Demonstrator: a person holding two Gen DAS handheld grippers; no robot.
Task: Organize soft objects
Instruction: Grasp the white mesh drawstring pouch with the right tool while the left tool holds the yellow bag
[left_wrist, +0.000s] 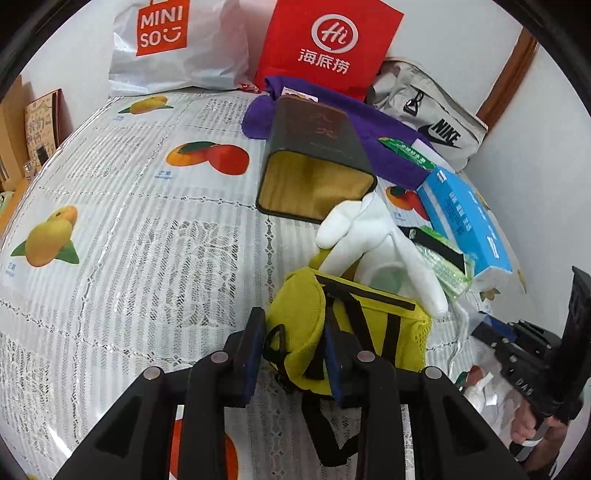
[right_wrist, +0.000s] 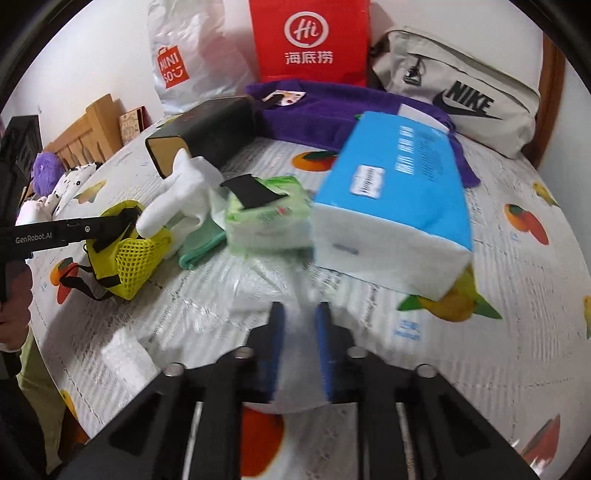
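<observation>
**Desk:** What are the two grippers doing on the fruit-print counter (left_wrist: 122, 229)?

**Photographer:** The left gripper (left_wrist: 293, 354) has its blue-padded fingers (left_wrist: 251, 354) clamped on the near end of a yellow-green pouch (left_wrist: 354, 332), which sits on the counter with black straps trailing. The right gripper (right_wrist: 299, 347) hangs over crinkled clear plastic wrap (right_wrist: 266, 280); its fingers (right_wrist: 275, 343) stand narrowly apart, and motion blur keeps me from telling whether anything is pinched between them.

**Desk:** And the soft items?

**Photographer:** A white stuffed glove (left_wrist: 373, 243) leans out of the pouch's open top, fingertips fanned. Just beside it lies a green tissue pack (right_wrist: 269, 218) with a black flap on top, resting partly on a folded green cloth (right_wrist: 199, 247). A blue tissue box (right_wrist: 395, 206) sits to the right of the pack, touching it.

**Desk:** Background?

**Photographer:** A dark box (left_wrist: 314, 158) lies on its side behind the glove, open end toward the left camera. Behind that, a purple towel (right_wrist: 332, 110), a red Haidilao bag (right_wrist: 310, 40), a white Miniso bag (left_wrist: 173, 40) and a grey Nike bag (right_wrist: 461, 96) line the wall. A purple plush (right_wrist: 46, 170) sits off the counter's far left edge.
</observation>
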